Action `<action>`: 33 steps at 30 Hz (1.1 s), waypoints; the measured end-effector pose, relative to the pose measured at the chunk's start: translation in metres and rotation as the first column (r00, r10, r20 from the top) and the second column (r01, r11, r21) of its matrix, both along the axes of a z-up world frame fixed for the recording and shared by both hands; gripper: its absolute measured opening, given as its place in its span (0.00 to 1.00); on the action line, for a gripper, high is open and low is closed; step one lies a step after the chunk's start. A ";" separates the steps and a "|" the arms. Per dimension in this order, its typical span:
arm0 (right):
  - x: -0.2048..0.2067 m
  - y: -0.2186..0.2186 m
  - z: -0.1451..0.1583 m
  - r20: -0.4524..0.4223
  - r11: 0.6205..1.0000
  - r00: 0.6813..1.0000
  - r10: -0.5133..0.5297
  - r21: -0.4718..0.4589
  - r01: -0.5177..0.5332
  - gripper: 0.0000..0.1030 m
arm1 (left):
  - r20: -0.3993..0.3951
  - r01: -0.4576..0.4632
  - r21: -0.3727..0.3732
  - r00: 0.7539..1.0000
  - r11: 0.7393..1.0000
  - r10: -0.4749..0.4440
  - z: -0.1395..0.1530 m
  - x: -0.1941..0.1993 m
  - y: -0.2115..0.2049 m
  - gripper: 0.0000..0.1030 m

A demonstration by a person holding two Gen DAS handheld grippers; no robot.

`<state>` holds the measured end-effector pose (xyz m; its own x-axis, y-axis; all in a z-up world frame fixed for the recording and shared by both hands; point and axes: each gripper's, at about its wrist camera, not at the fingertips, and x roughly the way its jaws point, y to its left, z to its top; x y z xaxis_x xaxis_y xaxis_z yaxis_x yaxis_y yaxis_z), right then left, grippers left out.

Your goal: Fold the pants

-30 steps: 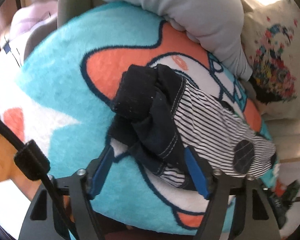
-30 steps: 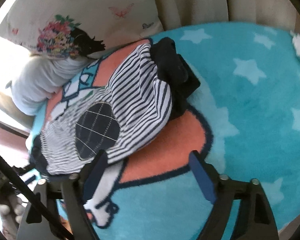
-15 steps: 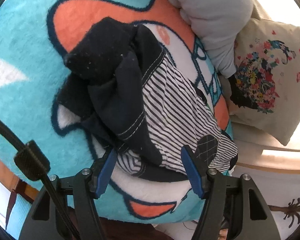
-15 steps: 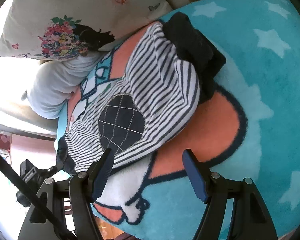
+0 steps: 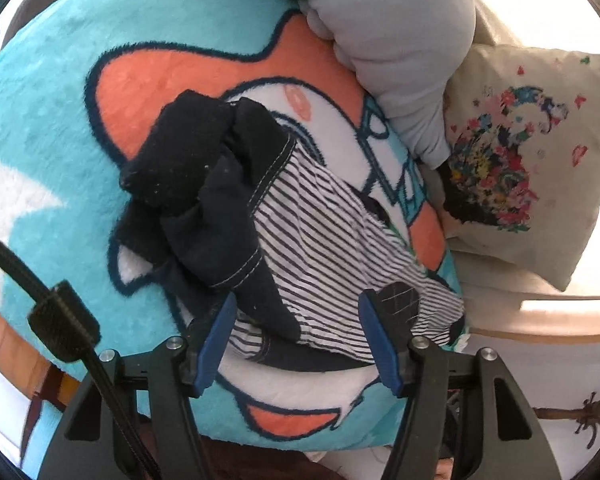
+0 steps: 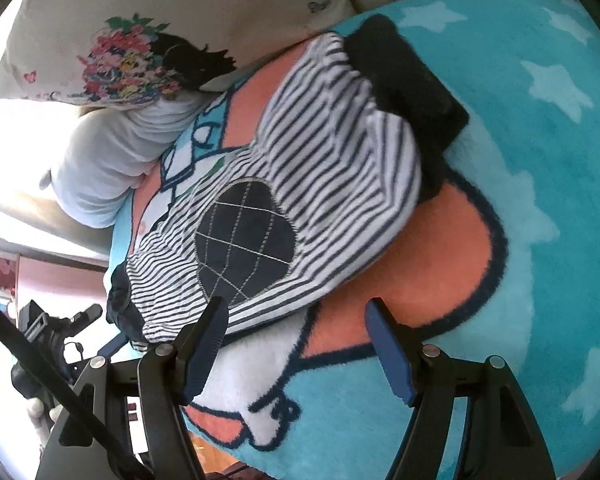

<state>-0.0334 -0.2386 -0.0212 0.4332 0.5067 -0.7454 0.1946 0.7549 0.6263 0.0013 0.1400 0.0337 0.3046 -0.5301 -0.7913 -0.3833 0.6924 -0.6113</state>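
Your striped pants [image 5: 320,248] lie bunched on the teal blanket [image 5: 48,128], no readable writing on them. Your left gripper [image 5: 296,340] has been narrowing, jaws apart astride the near hem; your right gripper [image 6: 296,344] gapes, empty, beside the knee patch [image 6: 244,236].

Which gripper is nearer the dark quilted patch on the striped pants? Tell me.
Right. The right gripper has one finger at the quilted patch; the left gripper straddles the pants' hem beside it, jaws just closing.
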 end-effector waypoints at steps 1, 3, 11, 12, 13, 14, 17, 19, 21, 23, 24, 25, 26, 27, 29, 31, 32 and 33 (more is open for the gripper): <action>0.001 0.002 0.001 0.005 1.000 1.000 0.008 0.001 -0.008 0.73 | -0.011 -0.001 -0.003 1.000 1.000 0.001 -0.004 0.002 0.000 0.60; 0.000 0.003 0.001 0.008 1.000 1.000 0.020 0.005 -0.020 0.73 | -0.033 -0.006 -0.006 0.999 1.000 0.005 -0.013 0.007 -0.001 0.60; 0.001 0.034 0.018 0.082 0.983 0.980 0.179 -0.050 -0.175 0.73 | -0.066 -0.002 0.084 0.998 0.996 0.008 -0.026 0.019 -0.012 0.16; 0.001 0.043 0.024 0.106 0.974 0.970 0.218 -0.083 -0.210 0.73 | -0.061 -0.006 0.076 0.998 0.997 0.011 -0.026 0.017 -0.009 0.13; 0.001 0.053 0.030 0.131 0.962 0.956 0.262 -0.118 -0.247 0.73 | -0.057 -0.018 0.054 0.998 0.998 0.021 -0.025 0.016 -0.005 0.12; 0.000 0.062 0.035 0.149 0.950 0.944 0.296 -0.145 -0.275 0.73 | -0.050 -0.025 0.034 0.998 0.999 0.027 -0.024 0.016 -0.002 0.12; -0.003 0.100 0.049 0.215 0.887 0.874 0.436 -0.268 -0.377 0.73 | -0.032 -0.031 0.017 0.999 0.999 0.031 -0.019 0.016 0.000 0.12; -0.005 0.130 0.052 0.241 0.821 0.809 0.536 -0.371 -0.434 0.73 | -0.021 -0.031 0.006 0.999 1.000 0.031 -0.016 0.015 0.000 0.12; -0.003 0.152 0.048 0.234 0.768 0.761 0.606 -0.423 -0.481 0.69 | -0.018 -0.026 0.005 0.999 1.000 0.027 -0.015 0.015 -0.001 0.12; 0.000 0.167 0.041 0.213 0.734 0.734 0.644 -0.440 -0.516 0.62 | -0.018 -0.023 0.001 1.000 1.000 0.023 -0.016 0.015 -0.001 0.12; 0.002 0.175 0.036 0.196 0.712 0.720 0.666 -0.454 -0.535 0.60 | -0.017 -0.023 -0.001 1.000 1.000 0.023 -0.016 0.015 -0.002 0.12; 0.004 0.180 0.031 0.182 0.694 0.710 0.680 -0.470 -0.545 0.54 | -0.014 -0.022 -0.003 1.000 1.000 0.022 -0.015 0.015 -0.002 0.12; 0.004 0.184 0.028 0.169 0.680 0.705 0.689 -0.489 -0.546 0.46 | -0.011 -0.019 -0.004 1.000 1.000 0.019 -0.015 0.015 -0.002 0.12; 0.007 0.186 0.024 0.150 0.670 0.708 0.690 -0.502 -0.547 0.22 | -0.009 -0.018 -0.005 1.000 1.000 0.018 -0.015 0.015 -0.002 0.12; 0.017 0.187 0.020 0.128 0.685 0.728 0.674 -0.478 -0.550 0.09 | -0.004 -0.018 -0.017 1.000 1.000 0.018 -0.014 0.015 -0.002 0.12; 0.023 0.182 0.024 0.127 0.706 0.741 0.659 -0.444 -0.552 0.03 | 0.007 -0.019 -0.023 1.000 1.000 0.019 -0.011 0.016 -0.001 0.12; 0.025 0.180 0.029 0.132 0.708 0.743 0.657 -0.447 -0.547 0.02 | 0.014 -0.019 -0.027 1.000 0.999 0.020 -0.009 0.019 -0.001 0.12; 0.027 0.179 0.035 0.139 0.709 0.744 0.654 -0.456 -0.538 0.02 | 0.020 -0.019 -0.028 1.000 0.999 0.019 -0.007 0.021 -0.001 0.12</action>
<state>-0.0065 -0.0596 0.0139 0.3446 0.4455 -0.8263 -0.5098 0.8279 0.2338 0.0227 0.1390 0.0271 0.3305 -0.5458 -0.7699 -0.3836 0.6677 -0.6380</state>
